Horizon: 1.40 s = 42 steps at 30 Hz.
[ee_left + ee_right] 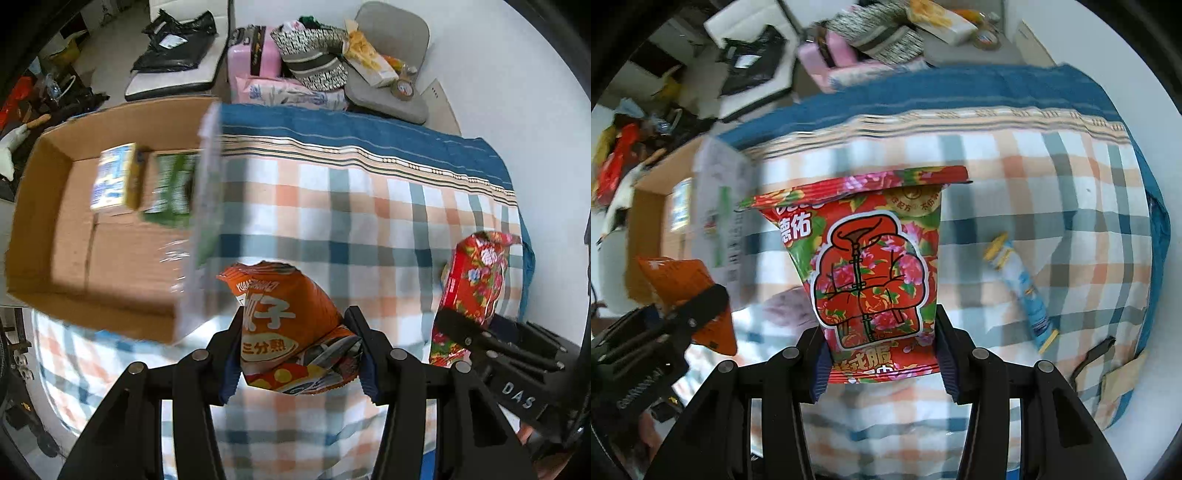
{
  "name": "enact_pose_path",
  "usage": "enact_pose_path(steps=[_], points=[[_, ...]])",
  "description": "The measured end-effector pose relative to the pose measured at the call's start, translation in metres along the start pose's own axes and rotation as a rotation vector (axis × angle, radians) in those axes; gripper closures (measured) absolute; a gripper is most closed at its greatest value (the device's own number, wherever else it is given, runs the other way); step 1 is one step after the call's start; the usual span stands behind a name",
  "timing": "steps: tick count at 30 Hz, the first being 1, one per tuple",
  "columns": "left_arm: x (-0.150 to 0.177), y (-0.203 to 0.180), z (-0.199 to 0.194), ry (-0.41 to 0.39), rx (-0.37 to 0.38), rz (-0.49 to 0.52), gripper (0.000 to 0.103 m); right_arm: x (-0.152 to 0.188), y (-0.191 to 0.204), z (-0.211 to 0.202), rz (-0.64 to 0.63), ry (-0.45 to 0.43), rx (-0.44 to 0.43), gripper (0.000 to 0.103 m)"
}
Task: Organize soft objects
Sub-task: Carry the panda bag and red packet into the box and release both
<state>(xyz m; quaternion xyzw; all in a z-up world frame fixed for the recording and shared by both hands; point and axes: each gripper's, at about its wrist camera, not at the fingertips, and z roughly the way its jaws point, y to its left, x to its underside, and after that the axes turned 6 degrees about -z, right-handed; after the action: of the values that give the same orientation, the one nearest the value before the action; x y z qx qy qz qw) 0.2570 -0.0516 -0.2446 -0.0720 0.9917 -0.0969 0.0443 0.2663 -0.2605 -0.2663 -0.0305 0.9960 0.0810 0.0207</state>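
both grippers are loaded here, each carrying a soft packet above the plaid orange-and-blue checked cloth [332, 206], presumably headed for the open brown cardboard box [48, 206]. the left gripper [295, 354] is clamped on the lower end of a crinkly orange snack bag with white lettering [280, 314], which sits just beside the box's near corner, so it looks like that one goes in first. inside the box there's already a yellow-and-blue pack [114, 181] and a green pack [171, 192] side by side against the far wall, blurry but there, so the sorting is partly done. the right gripper [881, 354] is squeezed onto the bottom of a red floral plastic pouch with a padded-jacket drawing [864, 258], held upright and well to the right of the box, probably waiting its turn. a light blue tube-shaped packet with yellow ends [1021, 284] lies on the cloth farther from the box, untouched. pinching low lets the bags flop, so i'd move slowly.
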Motion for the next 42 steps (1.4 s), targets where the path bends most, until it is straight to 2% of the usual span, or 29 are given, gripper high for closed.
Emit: enact_pose_path(steps=[5, 10, 14, 19, 24, 29, 37, 42], points=[[0.011, 0.049, -0.032, -0.035, -0.003, -0.01, 0.055, 0.016, 0.065, -0.026, -0.054, -0.031, -0.053, 0.053], [0.011, 0.112, -0.057, -0.063, -0.049, -0.028, 0.055, 0.018, 0.141, -0.025, -0.108, -0.027, -0.099, 0.053], [-0.006, 0.167, -0.068, -0.081, -0.102, -0.039, 0.055, 0.012, 0.201, -0.012, -0.126, -0.01, -0.117, 0.053], [-0.035, 0.22, -0.062, -0.074, -0.158, -0.044, 0.054, -0.001, 0.255, 0.006, -0.123, 0.011, -0.105, 0.053], [-0.08, 0.263, -0.039, -0.041, -0.196, -0.051, 0.054, -0.022, 0.279, 0.031, -0.082, 0.044, -0.069, 0.053], [-0.116, 0.284, -0.003, 0.023, -0.211, -0.046, 0.054, -0.041, 0.287, 0.069, -0.045, 0.1, -0.02, 0.053], [-0.153, 0.288, 0.049, 0.115, -0.196, -0.026, 0.054, -0.055, 0.29, 0.127, -0.014, 0.193, 0.024, 0.053], [-0.168, 0.285, 0.07, 0.143, -0.21, 0.002, 0.054, -0.059, 0.292, 0.149, -0.007, 0.223, 0.049, 0.053]])
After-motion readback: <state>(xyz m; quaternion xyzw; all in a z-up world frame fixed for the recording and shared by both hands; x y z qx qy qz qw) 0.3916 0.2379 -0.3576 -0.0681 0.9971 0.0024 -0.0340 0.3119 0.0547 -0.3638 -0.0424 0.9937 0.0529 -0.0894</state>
